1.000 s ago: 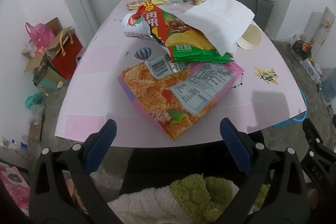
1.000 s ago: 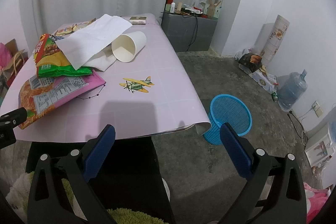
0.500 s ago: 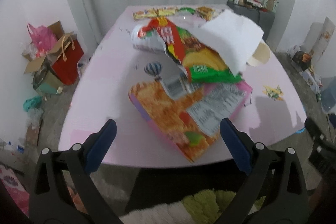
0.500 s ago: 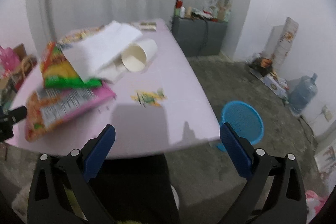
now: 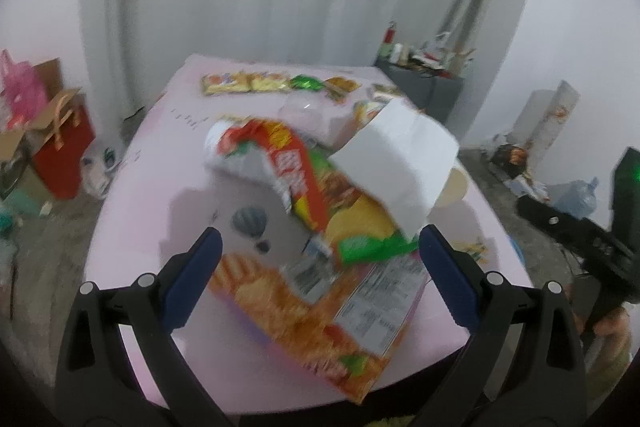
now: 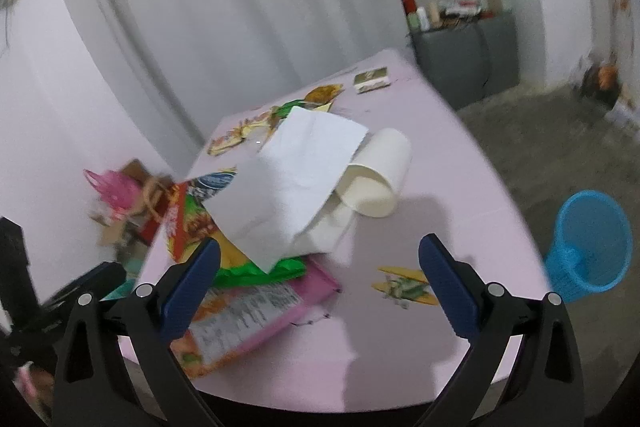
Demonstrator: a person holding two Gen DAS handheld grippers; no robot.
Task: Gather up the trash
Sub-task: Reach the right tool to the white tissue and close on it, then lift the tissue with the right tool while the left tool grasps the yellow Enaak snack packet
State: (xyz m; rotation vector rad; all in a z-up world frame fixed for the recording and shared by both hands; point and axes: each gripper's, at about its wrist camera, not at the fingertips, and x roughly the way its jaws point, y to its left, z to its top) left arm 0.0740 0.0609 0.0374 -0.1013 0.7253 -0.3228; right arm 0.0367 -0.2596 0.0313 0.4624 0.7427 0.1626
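**Hovering wide over the wrapper pile**

Hanging above the near edge of the pink table, the left gripper has its jaws spread wide, nothing between them. Right under it lies the orange bag, flat, label side up. Just past that, the green bag overlaps its far end, and a white napkin drapes over the green bag's right side. A tipped paper cup peeks out from behind the napkin. More wrappers line the far edge.

Over to the right gripper: jaws also wide apart, empty, above the table's near side. Ahead of it sits the same heap, with the napkin covering the cup, which lies on its side. Down on the floor to the right stands the blue basket, beside the table and well apart from the trash.
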